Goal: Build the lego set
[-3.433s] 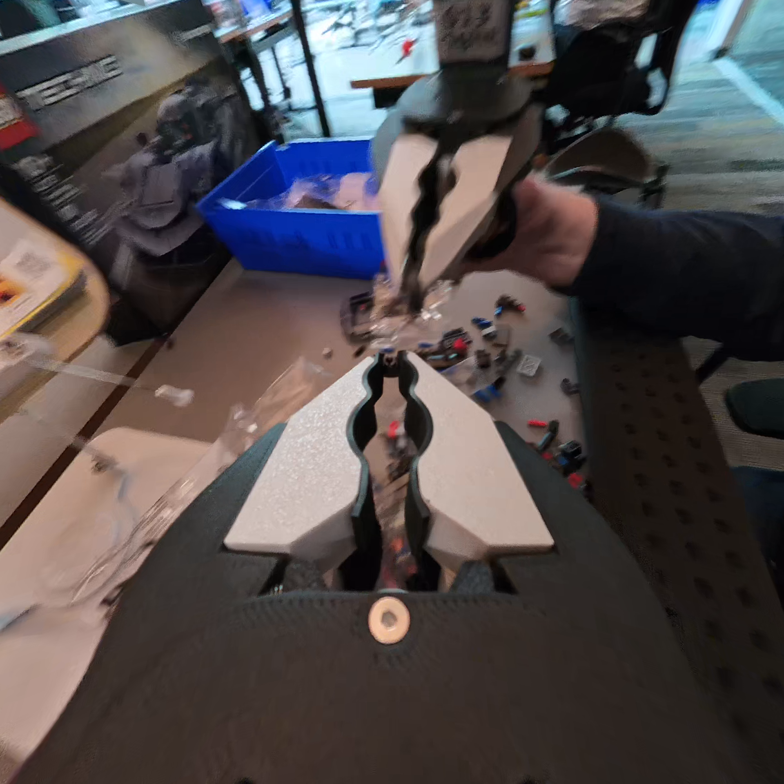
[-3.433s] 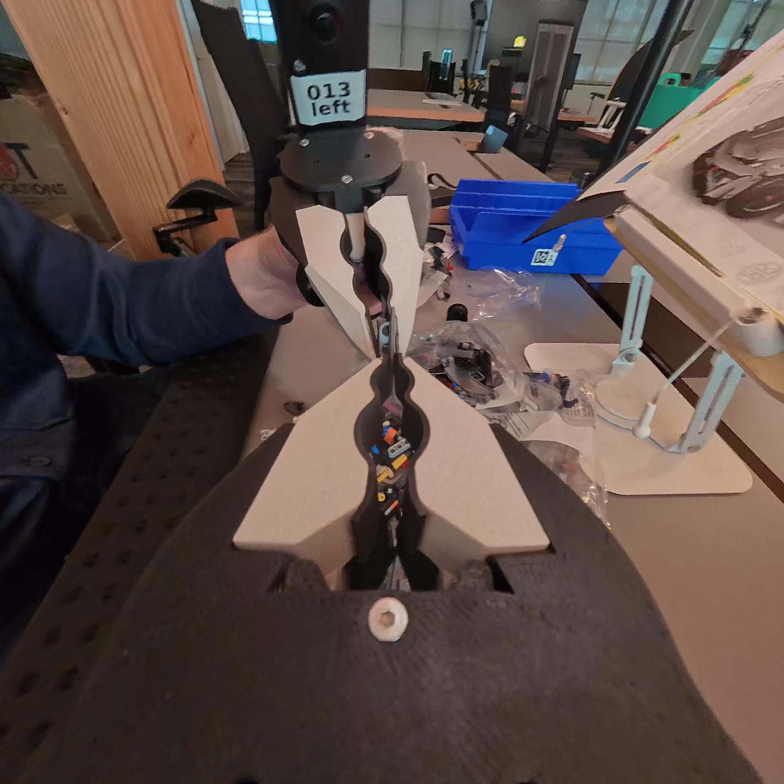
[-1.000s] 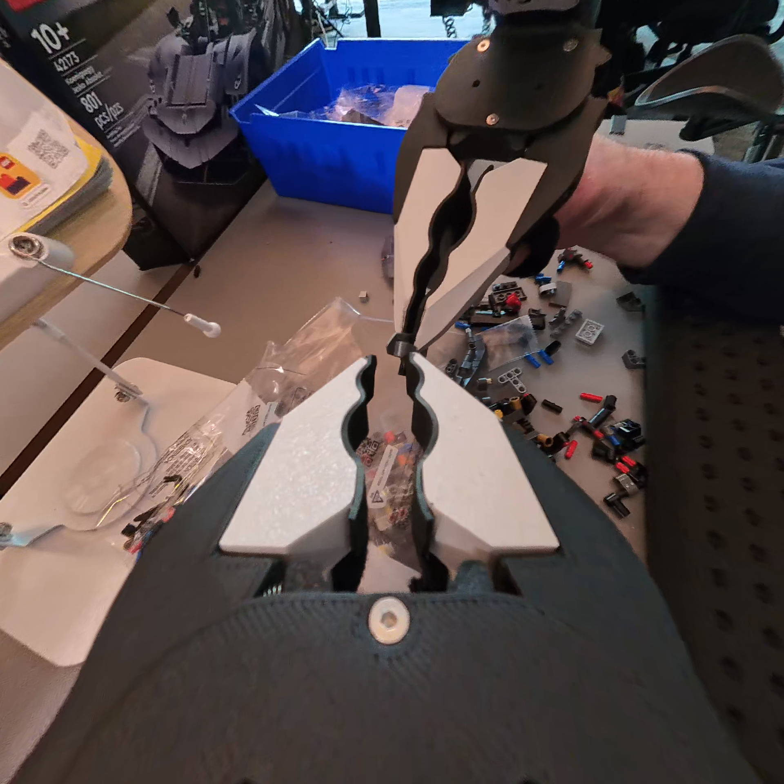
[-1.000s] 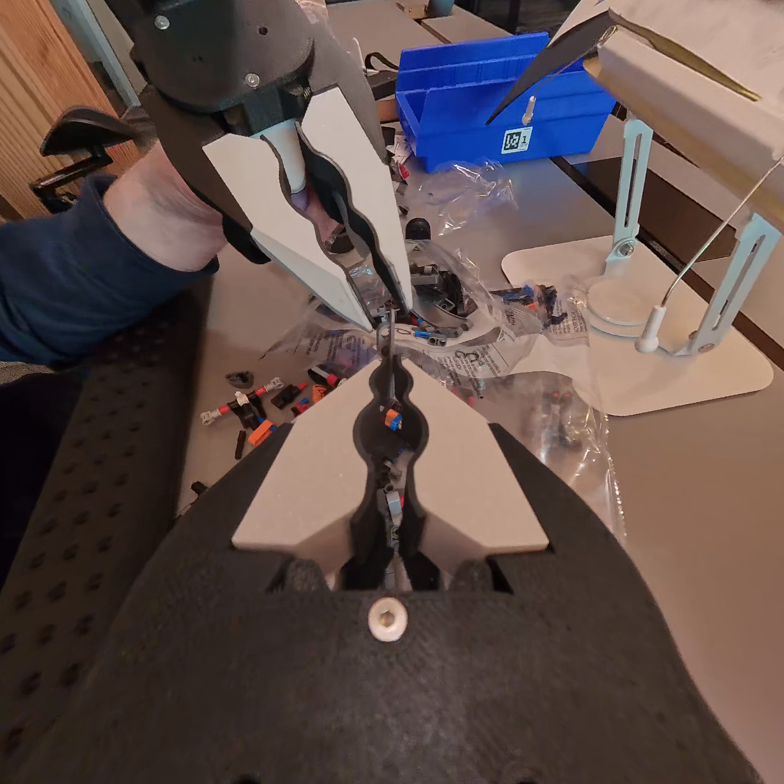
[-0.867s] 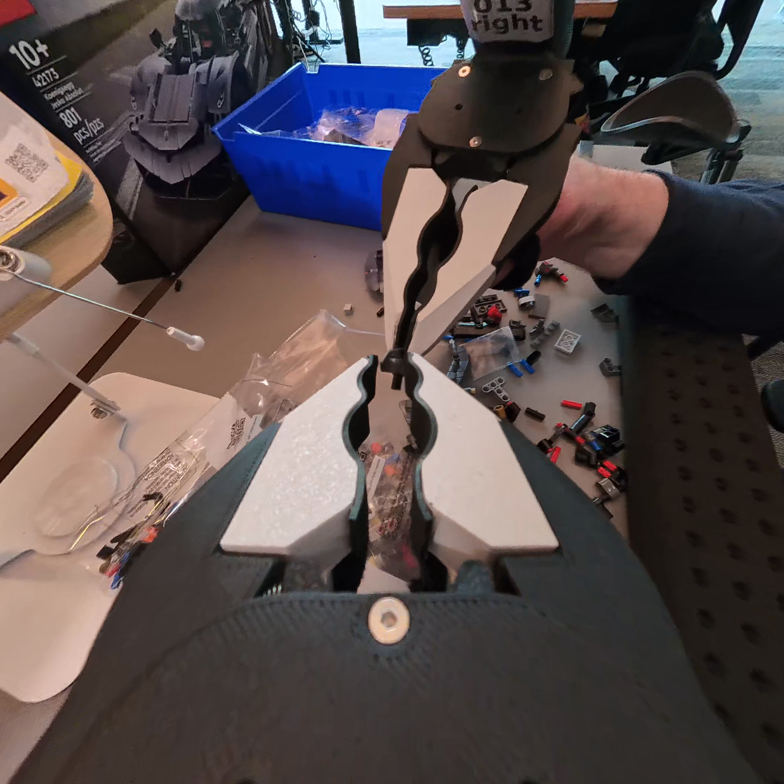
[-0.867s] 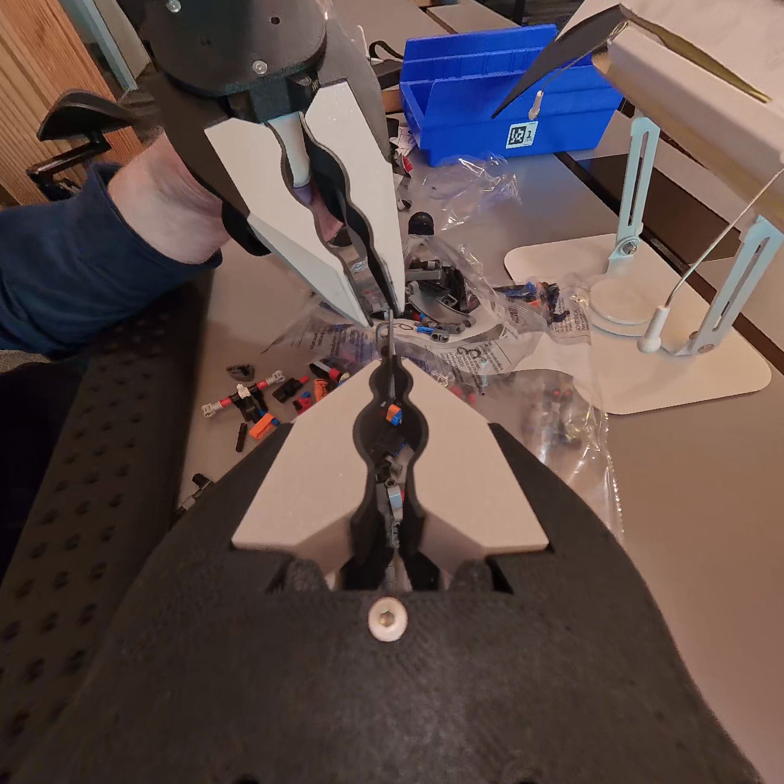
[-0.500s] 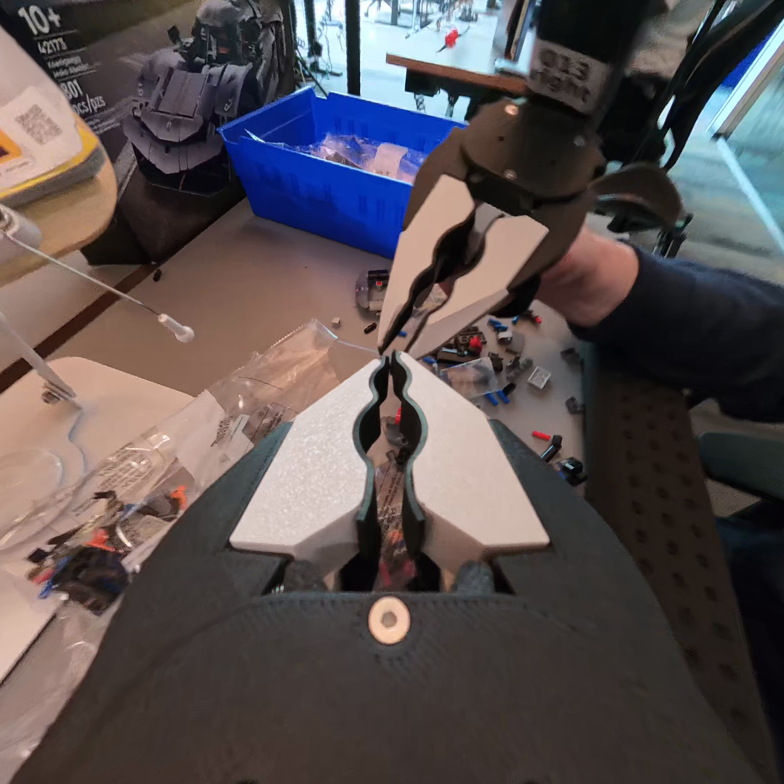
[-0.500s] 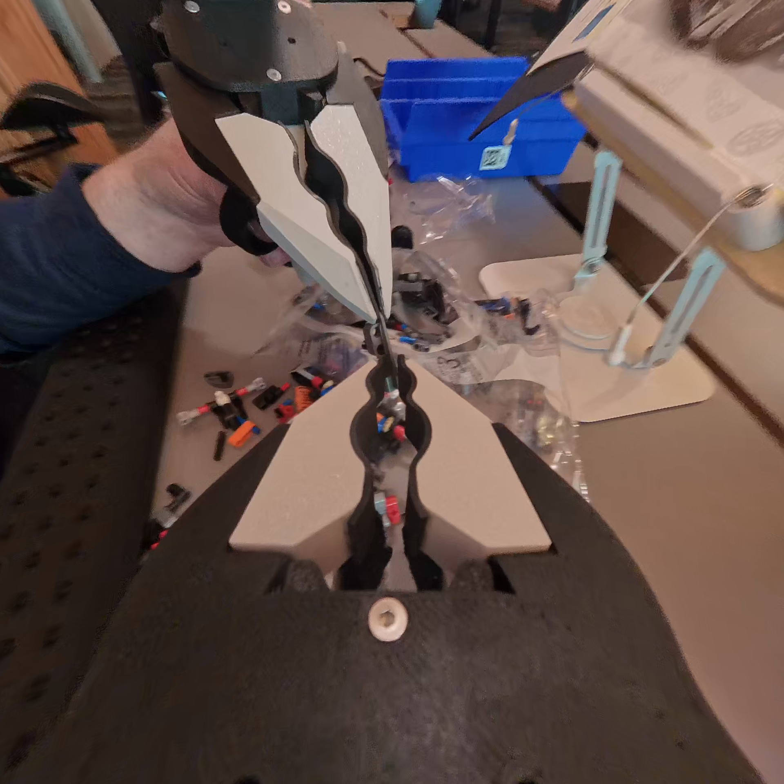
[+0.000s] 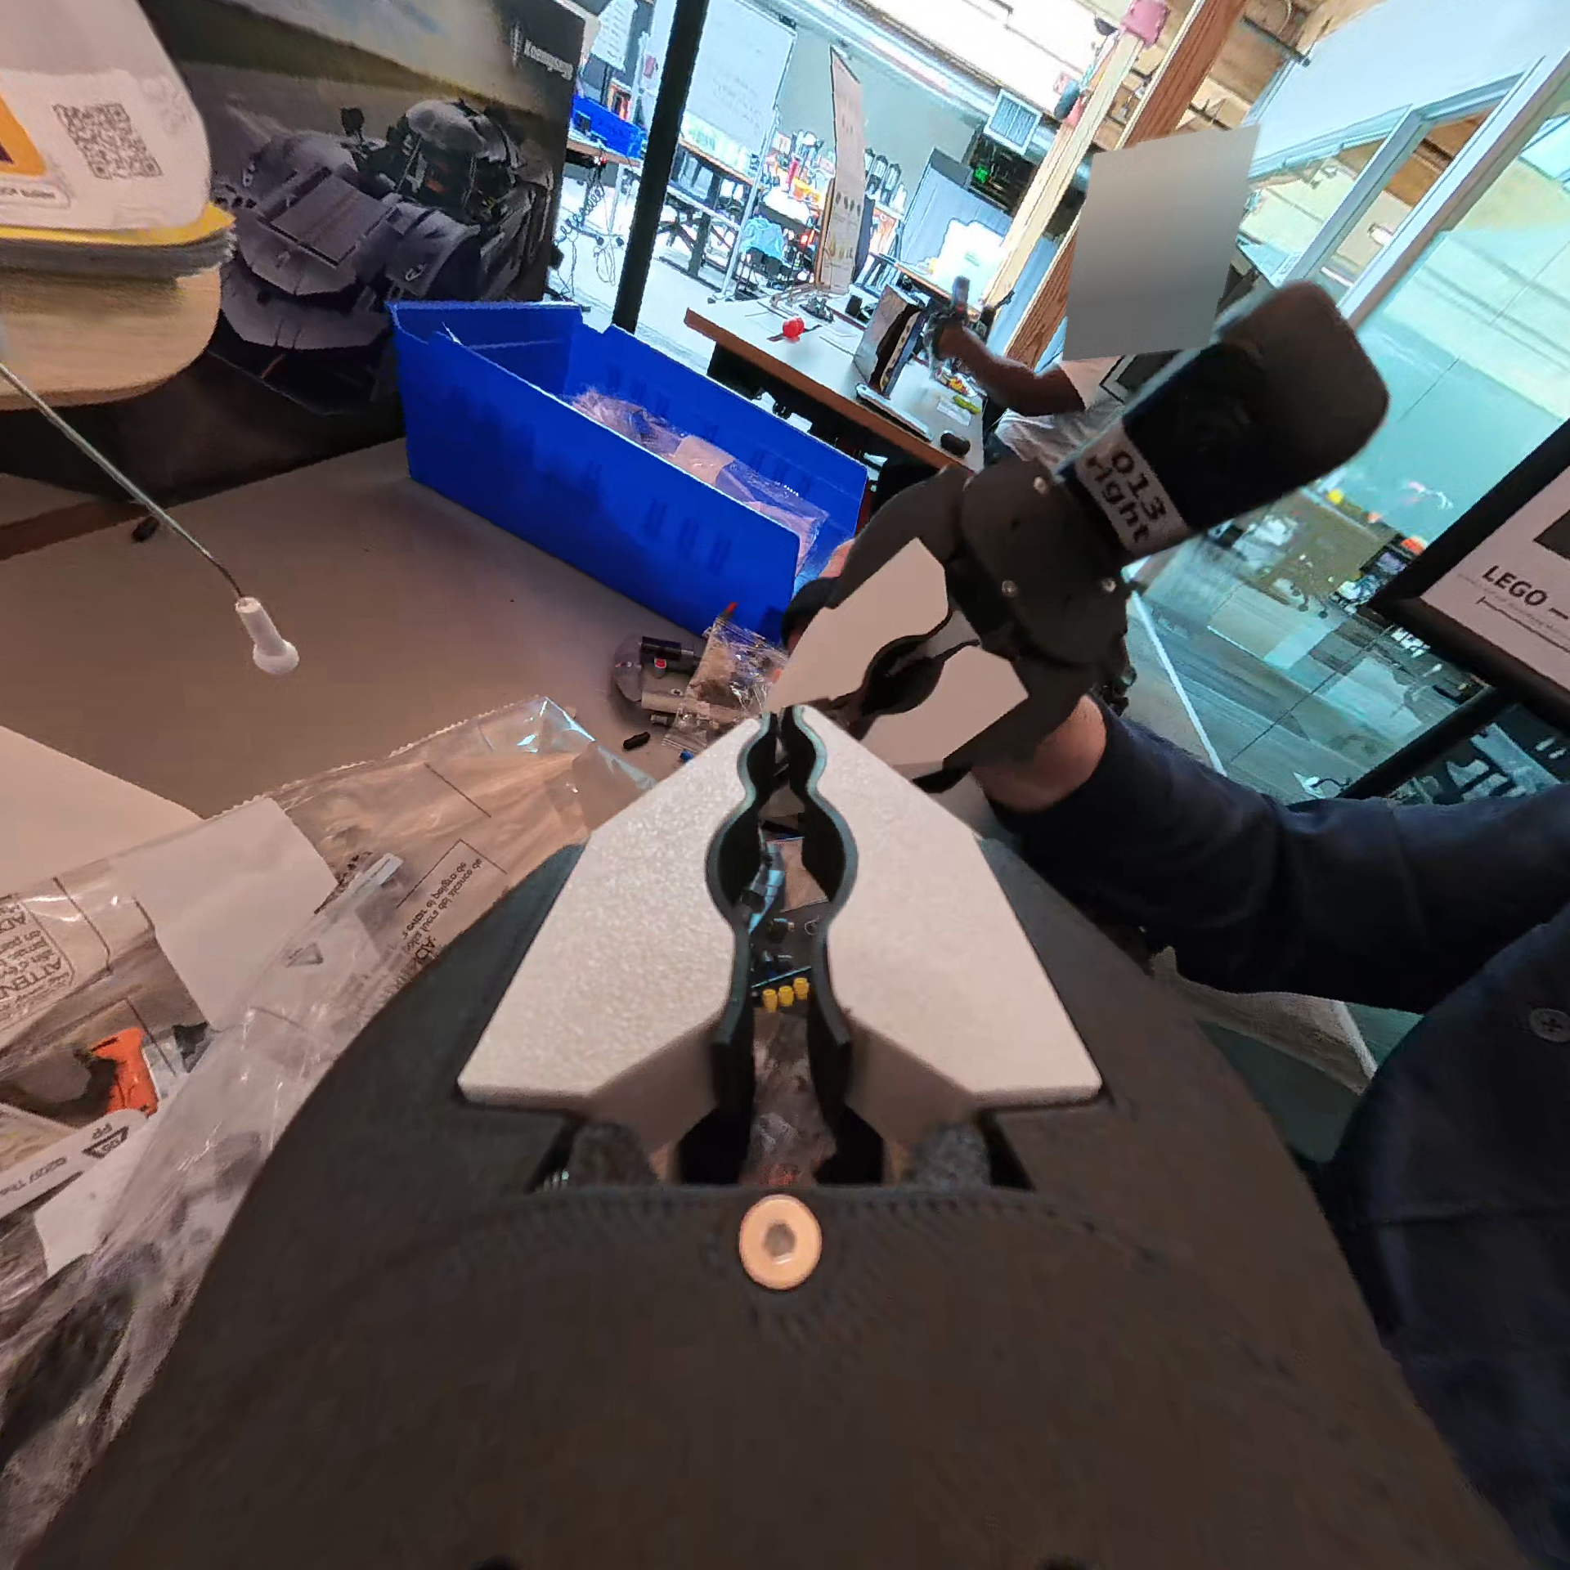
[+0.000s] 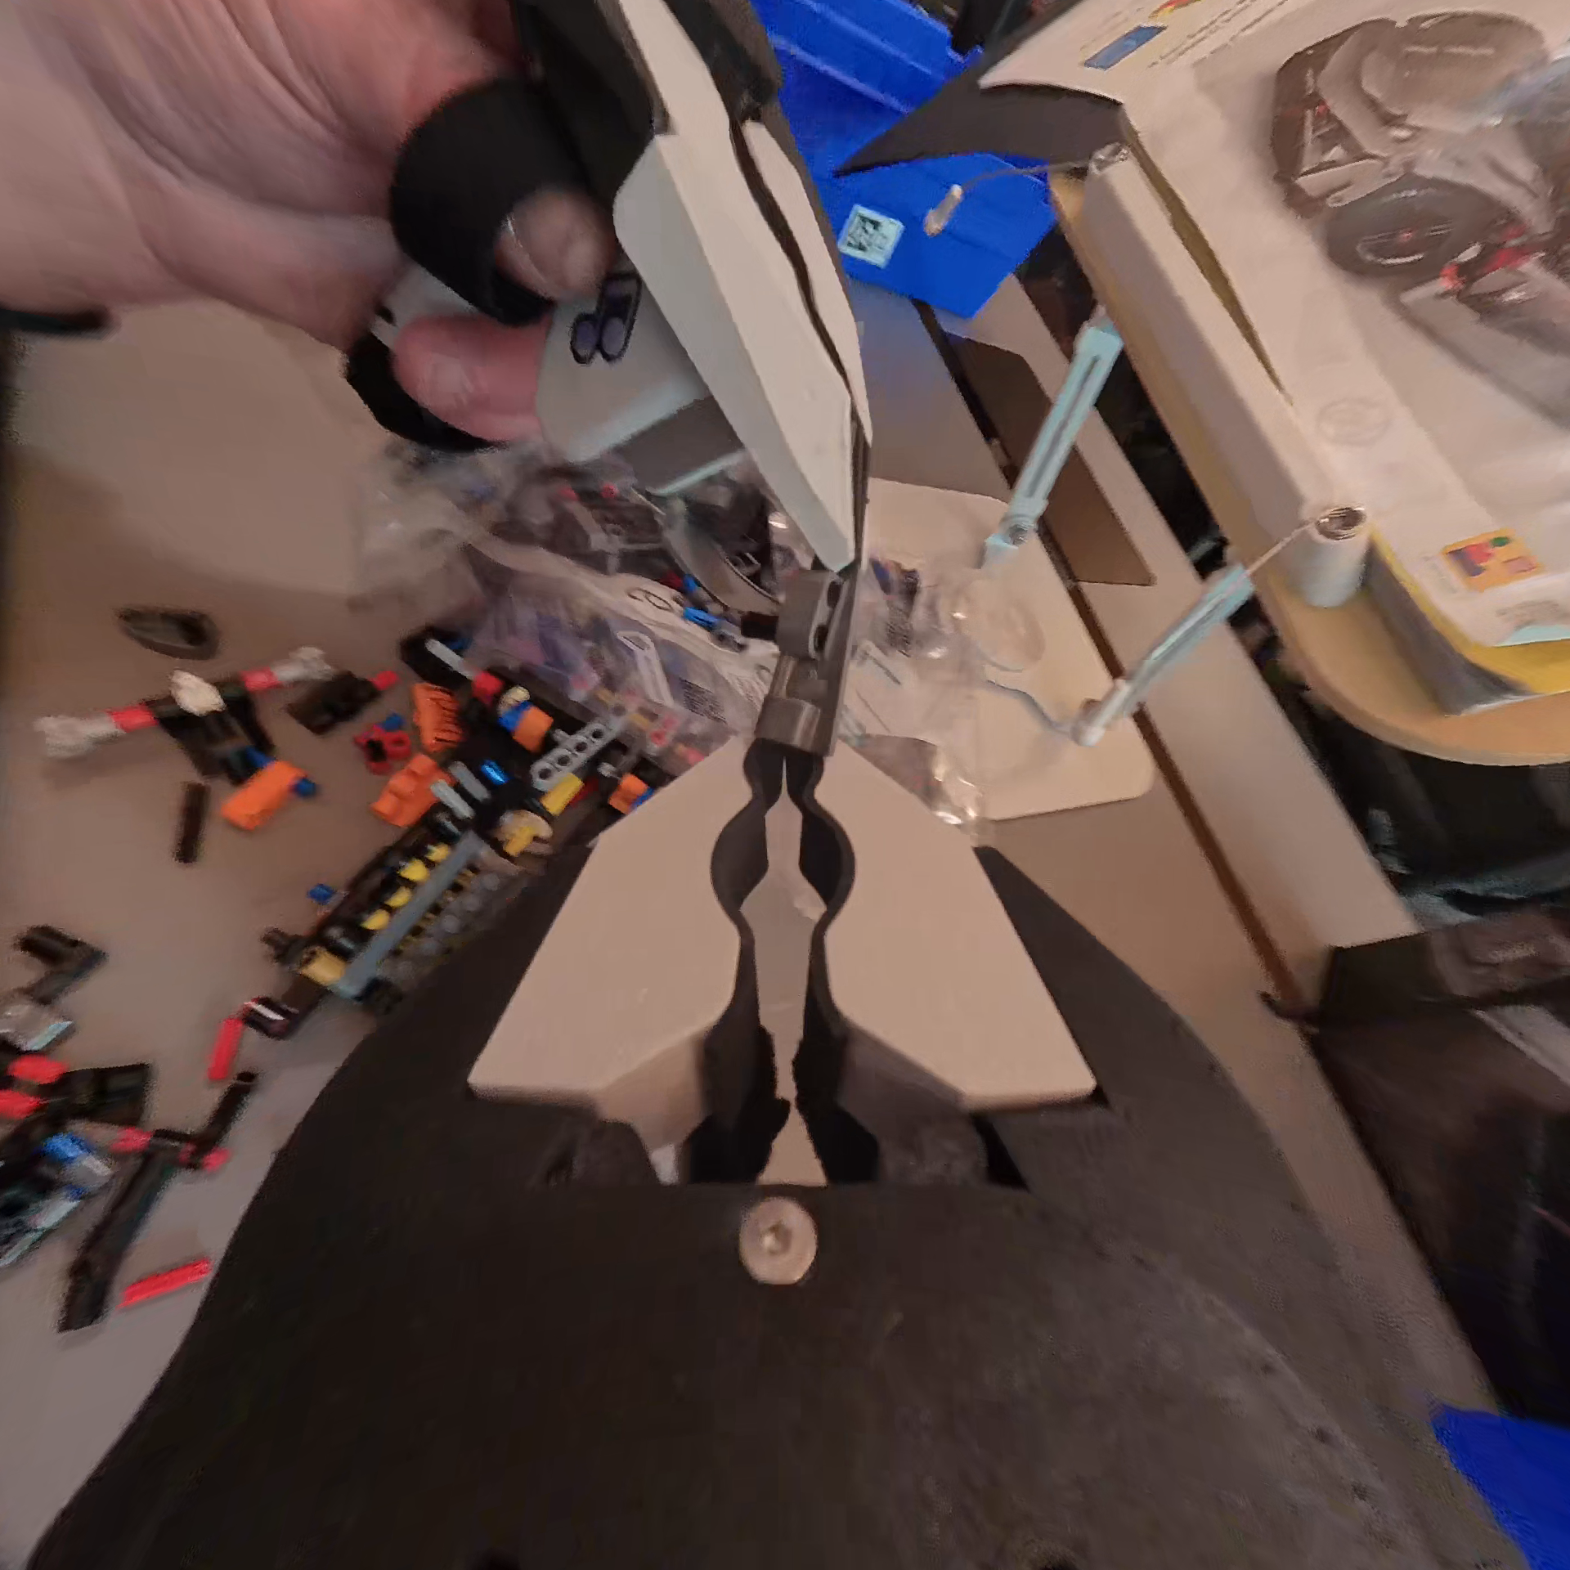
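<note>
A large open workshop fills the background of the left wrist view: glass walls at the right, wooden posts, and rows of work tables with equipment, with a person seated at one of them. The work surface is a grey-beige table [image 9: 357, 561] edged by a black perforated mat on the operator's side. On it stands a dark printed set box [image 9: 365, 195] showing a grey vehicle, with white lettering on it, and in front of that a blue plastic bin [image 9: 578, 476] holding clear bags. A wooden book stand on a white base [image 10: 1062, 765] carries the instruction booklet [image 10: 1376, 255], which bears printed pictures and small coloured marks. Crinkled clear plastic bags [image 9: 280, 866] with printed warning text lie at the left, and a small square code sticker sits on the bin's front in the right wrist view. A framed sign with lettering shows at the far right of the left wrist view.

Loose lego pieces [image 10: 408, 790], black, red, orange, blue and yellow, are scattered over the table, among them a long partly built beam with yellow pins.

The right gripper [image 10: 786, 752] pinches the lower end of a small dark grey connector piece [image 10: 807, 671] at its fingertips. The left gripper [image 9: 782, 722], held by a hand [image 10: 238, 161], is nearly closed and meets the piece's upper end; whether it truly grips it I cannot tell. A white label with writing wraps the right gripper's handle.
</note>
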`<state>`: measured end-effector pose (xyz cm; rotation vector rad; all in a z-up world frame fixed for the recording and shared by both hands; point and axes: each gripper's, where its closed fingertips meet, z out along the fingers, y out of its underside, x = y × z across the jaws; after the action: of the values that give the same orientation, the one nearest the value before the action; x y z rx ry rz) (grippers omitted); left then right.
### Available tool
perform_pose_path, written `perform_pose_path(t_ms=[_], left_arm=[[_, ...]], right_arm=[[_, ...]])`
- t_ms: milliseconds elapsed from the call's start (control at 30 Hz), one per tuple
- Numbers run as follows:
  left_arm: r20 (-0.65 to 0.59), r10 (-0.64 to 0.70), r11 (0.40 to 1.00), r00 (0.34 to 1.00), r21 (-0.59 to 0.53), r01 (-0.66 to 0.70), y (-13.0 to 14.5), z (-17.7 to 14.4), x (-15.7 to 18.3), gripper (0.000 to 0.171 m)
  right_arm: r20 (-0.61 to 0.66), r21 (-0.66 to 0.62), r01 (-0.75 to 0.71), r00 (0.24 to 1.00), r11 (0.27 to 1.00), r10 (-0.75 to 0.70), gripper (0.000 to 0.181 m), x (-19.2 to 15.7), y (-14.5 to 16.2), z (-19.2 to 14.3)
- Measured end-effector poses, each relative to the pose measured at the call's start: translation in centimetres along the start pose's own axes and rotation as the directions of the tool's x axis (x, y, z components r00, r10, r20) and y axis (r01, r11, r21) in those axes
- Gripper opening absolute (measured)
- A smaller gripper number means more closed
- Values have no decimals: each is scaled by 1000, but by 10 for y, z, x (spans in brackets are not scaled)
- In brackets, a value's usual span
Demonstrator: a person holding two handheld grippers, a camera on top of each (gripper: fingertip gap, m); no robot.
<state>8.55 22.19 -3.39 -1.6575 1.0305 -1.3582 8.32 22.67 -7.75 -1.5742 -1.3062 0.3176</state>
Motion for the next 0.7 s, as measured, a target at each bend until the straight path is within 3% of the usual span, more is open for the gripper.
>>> perform_pose_path(t_ms=[100,200,367,500,700], left_arm=[[24,41,999,999,11,-42,-5,-2,1,0],[28,10,1000,1000,6,-10,-3,-2,-1,0],[16,-21,1000,1000,0,21,1,0,-4,0],[12,-28,1000,1000,0,28,1,1,-4,0],[11,15,1000,1000,-2,-15,1,2,-3,3]], right_arm=[[22,63,-57,998,996,55,0,2,-7,-7],[-63,49,0,998,999,3,0,11,-7,-12],[-187,-9,130,974,992,-129,27,17,-9,-9],[-219,-59,199,954,978,-207,13,17,-7,-9],[-73,35,16,997,999,-13,13,10,-8,-10]])
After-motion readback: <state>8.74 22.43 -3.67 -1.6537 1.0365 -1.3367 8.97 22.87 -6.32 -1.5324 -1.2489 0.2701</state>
